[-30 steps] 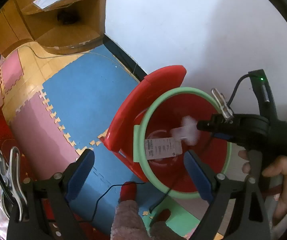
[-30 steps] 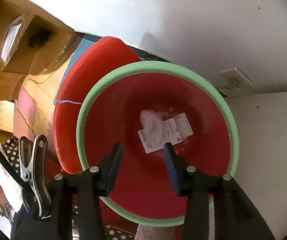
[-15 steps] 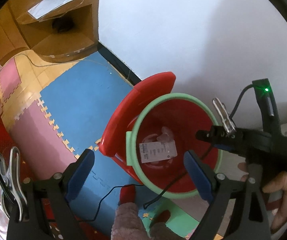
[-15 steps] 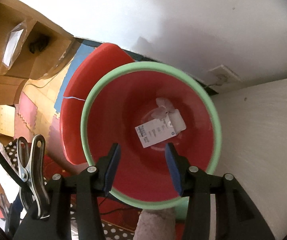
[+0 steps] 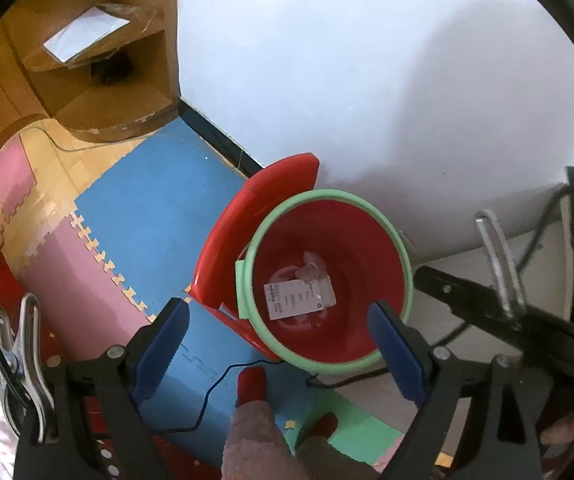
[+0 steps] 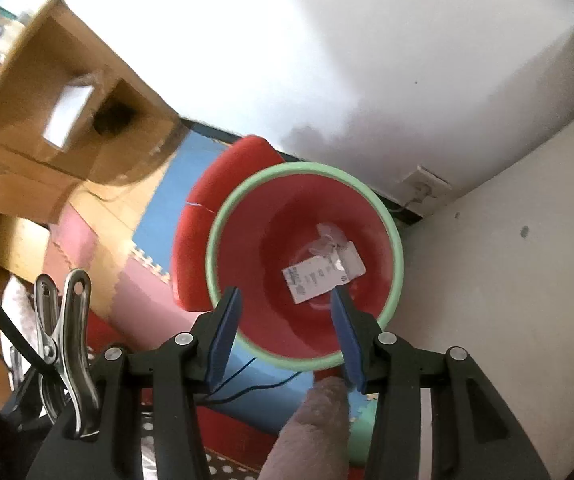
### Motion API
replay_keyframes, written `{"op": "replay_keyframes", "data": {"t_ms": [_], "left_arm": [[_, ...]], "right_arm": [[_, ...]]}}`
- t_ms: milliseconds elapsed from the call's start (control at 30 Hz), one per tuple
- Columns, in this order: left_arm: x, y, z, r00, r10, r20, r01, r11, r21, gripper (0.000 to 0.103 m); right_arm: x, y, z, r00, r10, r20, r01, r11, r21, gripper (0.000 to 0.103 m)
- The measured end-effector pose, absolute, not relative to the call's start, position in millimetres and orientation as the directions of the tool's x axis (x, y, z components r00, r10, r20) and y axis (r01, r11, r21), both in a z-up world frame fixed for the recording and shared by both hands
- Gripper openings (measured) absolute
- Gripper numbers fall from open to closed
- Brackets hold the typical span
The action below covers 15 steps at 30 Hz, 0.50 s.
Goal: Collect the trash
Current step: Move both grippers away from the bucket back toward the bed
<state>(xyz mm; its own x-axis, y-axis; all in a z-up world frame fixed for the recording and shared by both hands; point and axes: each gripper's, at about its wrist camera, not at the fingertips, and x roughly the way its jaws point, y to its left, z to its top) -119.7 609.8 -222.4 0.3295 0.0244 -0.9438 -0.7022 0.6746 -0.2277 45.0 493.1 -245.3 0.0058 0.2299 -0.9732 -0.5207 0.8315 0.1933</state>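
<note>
Trash (image 5: 299,300) is lying at the bottom of the red bin (image 5: 367,344), a white printed label with crumpled clear wrapping beside it, so I am judging this drop as done. I am holding both tools above the bin, pointing steeply down into it, which is why each camera is looking straight past the mint-green rim (image 6: 303,168) to the bottom. The left tool (image 5: 279,348) is standing wide open with nothing between its blue pads (image 5: 163,344), and the right tool (image 6: 285,336) is standing partly open, also empty; that suits hands that are finished releasing and are free for the next piece. The bin's red lid (image 5: 255,216) is tipped up toward the white wall (image 5: 367,80), keeping the mouth clear. The bin is sitting on the floor, on interlocking foam mats (image 5: 147,208) in blue, pink and green, with bare wood beyond. A wooden shelf unit (image 5: 99,56) is standing in the corner, holding a white sheet, and a thin black cable (image 5: 215,392) is trailing across the mats near the bin.
</note>
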Motion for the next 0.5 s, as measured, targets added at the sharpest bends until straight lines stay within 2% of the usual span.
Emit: {"op": "replay_keyframes", "data": {"t_ms": [133, 500], "left_arm": [[-125, 604, -203, 0.335, 0.041, -0.941, -0.69, 0.692, -0.215, 0.094], [-146, 573, -160, 0.344, 0.066, -0.937, -0.668, 0.718, -0.194, 0.094]], "right_arm": [[32, 478, -220, 0.0, 0.284, -0.959, -0.519, 0.819, 0.243, 0.047], [-4, 435, -164, 0.025, 0.332, -0.943, -0.577, 0.775, 0.258, 0.047]]}}
